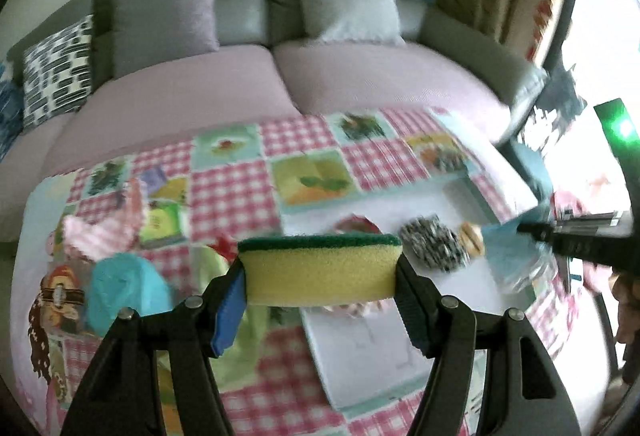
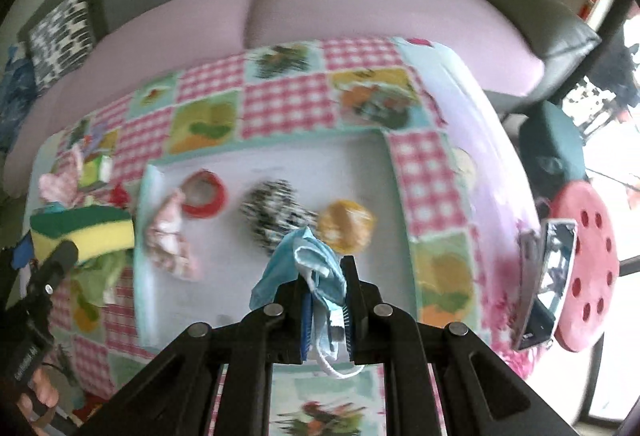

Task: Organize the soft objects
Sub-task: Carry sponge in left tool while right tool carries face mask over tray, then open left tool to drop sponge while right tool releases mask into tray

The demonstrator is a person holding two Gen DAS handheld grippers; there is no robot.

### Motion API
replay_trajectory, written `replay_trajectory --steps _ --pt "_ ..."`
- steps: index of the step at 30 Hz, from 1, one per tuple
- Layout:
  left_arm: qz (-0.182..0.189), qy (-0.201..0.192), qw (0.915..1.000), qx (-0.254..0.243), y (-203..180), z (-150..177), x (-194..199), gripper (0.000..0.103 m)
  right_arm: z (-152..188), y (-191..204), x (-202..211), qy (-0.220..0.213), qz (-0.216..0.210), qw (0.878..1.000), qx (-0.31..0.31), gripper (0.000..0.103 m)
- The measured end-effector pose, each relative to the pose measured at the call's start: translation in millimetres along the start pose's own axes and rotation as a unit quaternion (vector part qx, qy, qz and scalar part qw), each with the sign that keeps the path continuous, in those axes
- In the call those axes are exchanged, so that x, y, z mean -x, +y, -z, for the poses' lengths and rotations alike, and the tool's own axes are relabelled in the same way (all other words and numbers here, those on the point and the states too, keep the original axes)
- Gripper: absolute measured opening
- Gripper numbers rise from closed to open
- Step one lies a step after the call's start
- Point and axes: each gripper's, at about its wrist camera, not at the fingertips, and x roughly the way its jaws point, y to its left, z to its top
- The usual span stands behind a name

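left jaws (image 1: 320, 276) clamp sponge (image 1: 320, 270) crosswise | right jaws (image 2: 326, 300) pinch face mask (image 2: 304, 268)

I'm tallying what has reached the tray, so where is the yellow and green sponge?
Not on the tray: the sponge is clamped in the left gripper, held over the patchwork cloth left of the white tray.
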Motion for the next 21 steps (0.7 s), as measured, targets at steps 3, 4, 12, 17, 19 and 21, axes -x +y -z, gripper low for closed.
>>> replay_trajectory --steps 3,4,12,17,19,21 --pt "0.002 0.017 0.9994 -0.029 -25 10 -15 0.069 6 -14 -8 0.0 0.016 1.0 -0.009 0.013" --pt "0.001 0.022 0.9991 -0.037 -33 13 -20 0.069 7 -17 -10 0.0 0.023 1.0 -0.01 0.013" --pt "-0.011 0.053 0.996 -0.071 -62 32 -56 0.069 18 -23 -35 0.003 0.063 0.998 -0.003 0.013" --pt "-0.019 0.058 0.9954 -0.074 -65 38 -63 0.071 24 -12 -50 0.017 0.048 0.999 0.006 0.014" --pt "-0.014 0.073 0.9944 -0.075 -65 42 -65 0.074 26 -6 -50 0.018 0.041 0.999 0.01 0.014" --pt "-0.006 0.086 0.9938 -0.07 -64 44 -67 0.076 27 0 -50 0.021 0.03 0.999 0.012 0.025"
